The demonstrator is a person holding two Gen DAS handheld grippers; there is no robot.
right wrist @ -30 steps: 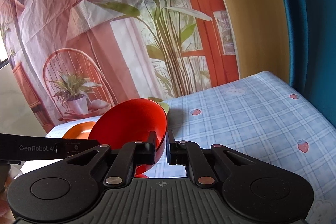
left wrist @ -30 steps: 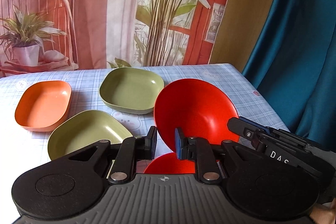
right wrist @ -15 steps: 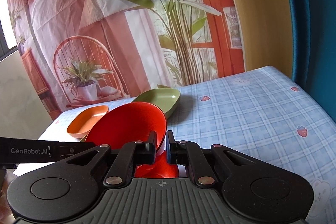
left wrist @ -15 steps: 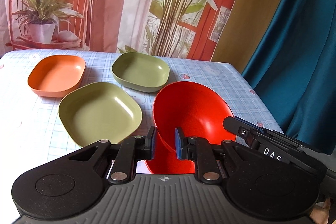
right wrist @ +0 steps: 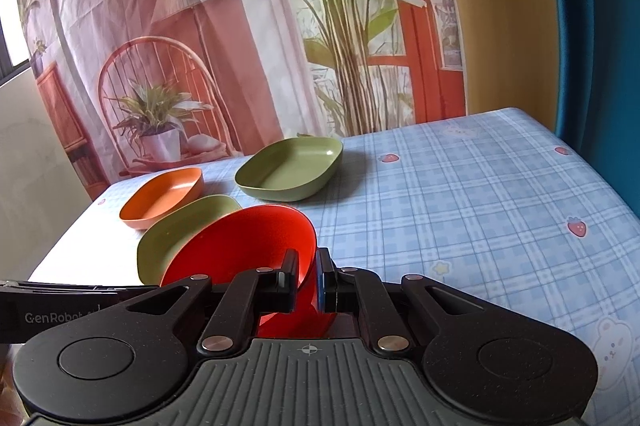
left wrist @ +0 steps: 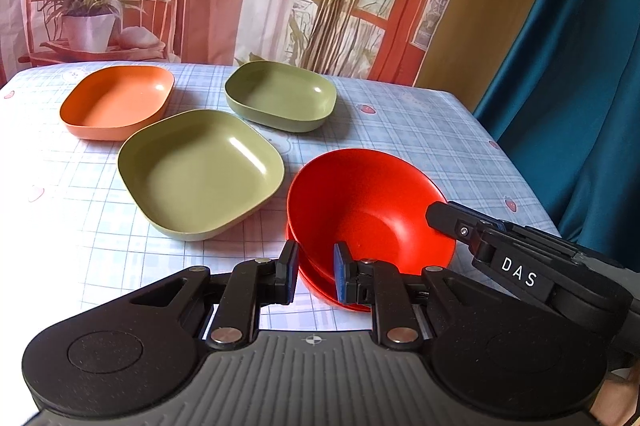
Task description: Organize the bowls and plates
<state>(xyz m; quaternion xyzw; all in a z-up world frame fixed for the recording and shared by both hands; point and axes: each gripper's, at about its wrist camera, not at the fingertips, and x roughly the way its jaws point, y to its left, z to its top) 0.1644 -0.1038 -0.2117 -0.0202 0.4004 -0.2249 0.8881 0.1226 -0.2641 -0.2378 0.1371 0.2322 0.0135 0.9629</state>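
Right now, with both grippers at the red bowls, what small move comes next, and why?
Probably open the right gripper and back it off. Its jaws pinch the rim of the upper round red plastic bowl, which already sits nested in the second red bowl beneath it on the checked tablecloth. The left gripper straddles the near rims with jaws apart, holding nothing.

Bright daylight, coming from the left in both views. Table (left wrist: 48,162) cloth blown out to near white at the left w/ the check pattern washed out; same glare at the left table edge (right wrist: 68,242) in the right wrist view, by a bright window strip. Small highlights on the green dishes (left wrist: 244,150). Soft shadows fall right of the dishes. Strong fisheye bend: curtain (left wrist: 560,66) and backdrop (right wrist: 120,6) curve at the edges, dark corners. Focus sharp overall, no motion blur.
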